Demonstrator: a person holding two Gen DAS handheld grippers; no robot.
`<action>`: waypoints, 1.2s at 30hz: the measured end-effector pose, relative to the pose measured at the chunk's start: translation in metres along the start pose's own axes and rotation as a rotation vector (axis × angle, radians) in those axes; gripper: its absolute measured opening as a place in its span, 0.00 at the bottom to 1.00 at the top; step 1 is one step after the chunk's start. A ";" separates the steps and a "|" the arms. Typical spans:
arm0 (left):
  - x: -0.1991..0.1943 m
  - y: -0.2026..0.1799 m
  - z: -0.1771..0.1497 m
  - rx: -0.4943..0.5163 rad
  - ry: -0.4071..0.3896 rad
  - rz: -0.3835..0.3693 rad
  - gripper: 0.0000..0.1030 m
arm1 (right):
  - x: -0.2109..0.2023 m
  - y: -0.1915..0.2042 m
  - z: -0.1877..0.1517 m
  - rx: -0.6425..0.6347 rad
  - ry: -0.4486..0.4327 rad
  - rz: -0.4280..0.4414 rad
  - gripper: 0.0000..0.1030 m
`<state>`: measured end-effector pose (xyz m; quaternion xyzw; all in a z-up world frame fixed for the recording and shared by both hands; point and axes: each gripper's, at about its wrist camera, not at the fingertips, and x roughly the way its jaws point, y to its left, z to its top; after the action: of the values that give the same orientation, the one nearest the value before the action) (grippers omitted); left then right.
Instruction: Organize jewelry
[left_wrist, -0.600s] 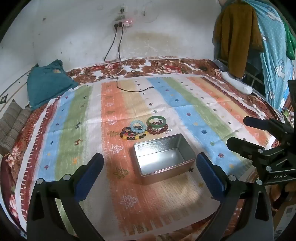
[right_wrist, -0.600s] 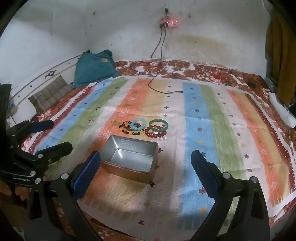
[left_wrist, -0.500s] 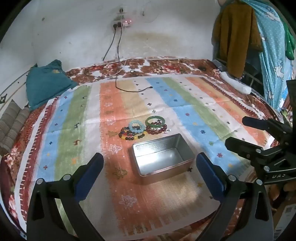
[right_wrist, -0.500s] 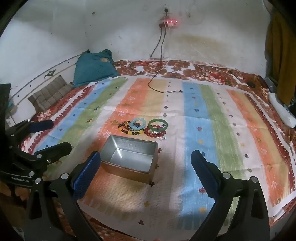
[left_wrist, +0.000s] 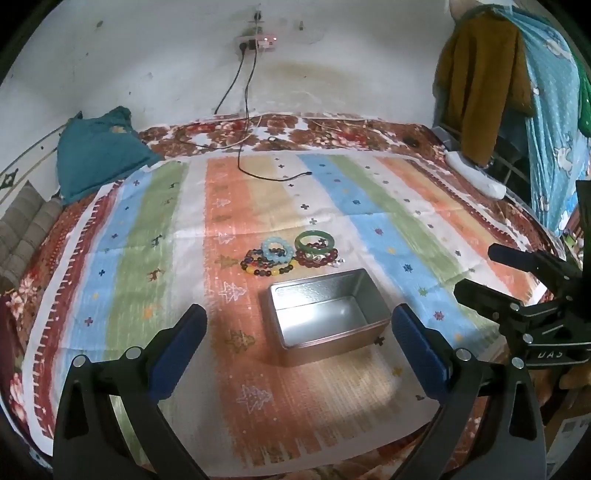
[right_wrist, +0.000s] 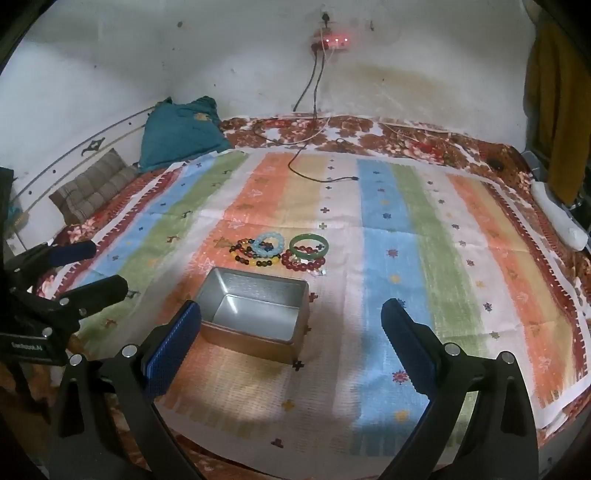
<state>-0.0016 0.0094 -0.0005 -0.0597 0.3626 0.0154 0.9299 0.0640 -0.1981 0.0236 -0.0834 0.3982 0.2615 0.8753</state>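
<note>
The left gripper (left_wrist: 297, 325) is wide open and holds nothing. The right gripper (right_wrist: 291, 319) is wide open too, with nothing in it. Both hang above the near edge of a striped cloth (left_wrist: 388, 206).

A shiny tin (left_wrist: 327, 315) sits on the cloth just ahead of both grippers. It has no lid on and nothing inside. From the left gripper it lies ahead and a bit to the right. From the right gripper it lies ahead and a bit to the left, with its near corner right by the left finger.

The bracelets (left_wrist: 290, 254) lie in a little heap just past the tin, on its far side. A green bangle (left_wrist: 314, 242) rests on dark red beads (left_wrist: 321, 258). A pale blue bracelet (left_wrist: 277, 248) rests on mixed dark and yellow beads (left_wrist: 258, 267). The two piles touch.

Far ahead, a black cable (left_wrist: 258, 173) lies on the cloth.
</note>
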 end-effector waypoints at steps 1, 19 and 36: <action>0.000 0.001 0.000 -0.005 0.001 -0.001 0.95 | 0.005 0.007 0.004 -0.001 0.007 -0.007 0.96; 0.001 0.005 0.001 -0.018 0.010 0.018 0.95 | 0.010 0.005 0.003 0.005 0.032 -0.021 0.96; 0.006 0.007 0.004 -0.028 0.022 0.038 0.95 | 0.019 0.007 0.007 0.009 0.052 -0.051 0.96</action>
<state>0.0048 0.0172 -0.0021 -0.0660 0.3735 0.0377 0.9245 0.0754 -0.1821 0.0146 -0.0964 0.4196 0.2351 0.8714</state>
